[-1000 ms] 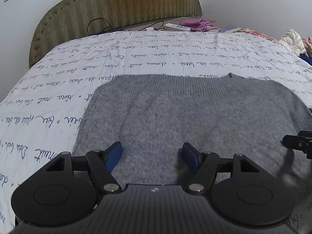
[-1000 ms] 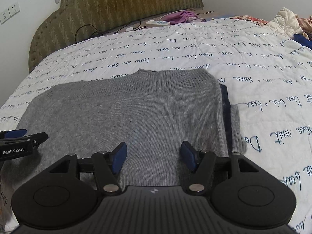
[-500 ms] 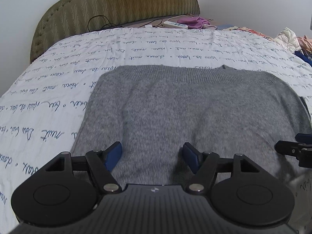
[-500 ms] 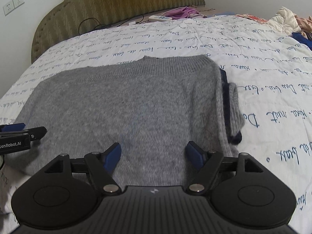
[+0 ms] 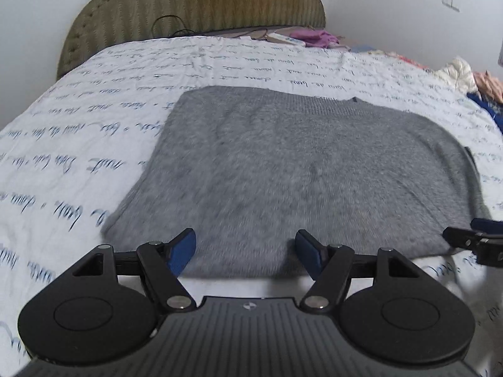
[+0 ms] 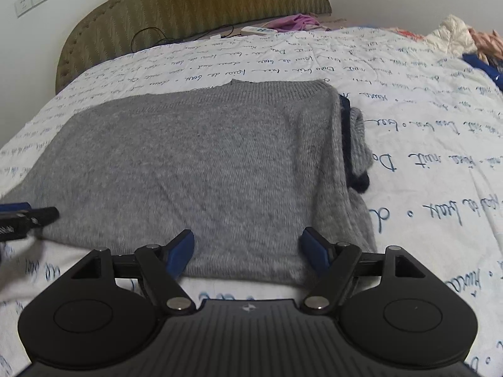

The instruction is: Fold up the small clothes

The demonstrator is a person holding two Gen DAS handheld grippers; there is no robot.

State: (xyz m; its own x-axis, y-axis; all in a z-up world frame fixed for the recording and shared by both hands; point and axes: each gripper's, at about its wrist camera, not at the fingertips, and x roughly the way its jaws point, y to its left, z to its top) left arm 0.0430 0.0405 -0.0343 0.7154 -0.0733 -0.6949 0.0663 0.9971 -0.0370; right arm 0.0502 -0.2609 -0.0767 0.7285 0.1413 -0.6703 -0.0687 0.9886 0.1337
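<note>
A grey knitted sweater [image 5: 298, 169] lies folded flat on the bed, its ribbed edge at the far side; it also shows in the right wrist view [image 6: 204, 163]. A folded sleeve with a dark cuff [image 6: 356, 144] sticks out at its right side. My left gripper [image 5: 245, 249] is open and empty at the sweater's near edge. My right gripper [image 6: 246, 248] is open and empty at the near edge too, further right. Each gripper's tip shows at the side of the other view, the right one [image 5: 471, 238] and the left one [image 6: 28, 216].
The bed has a white cover with blue script [image 5: 78, 132] and an olive padded headboard [image 6: 204, 3]. A remote [image 6: 259, 30] and purple cloth [image 6: 297, 22] lie by the headboard. A pile of clothes [image 6: 465, 39] sits at the far right.
Both grippers have drawn back toward the near edge of the sweater and risen, so more of the sweater and white cover shows. Both stay open.
</note>
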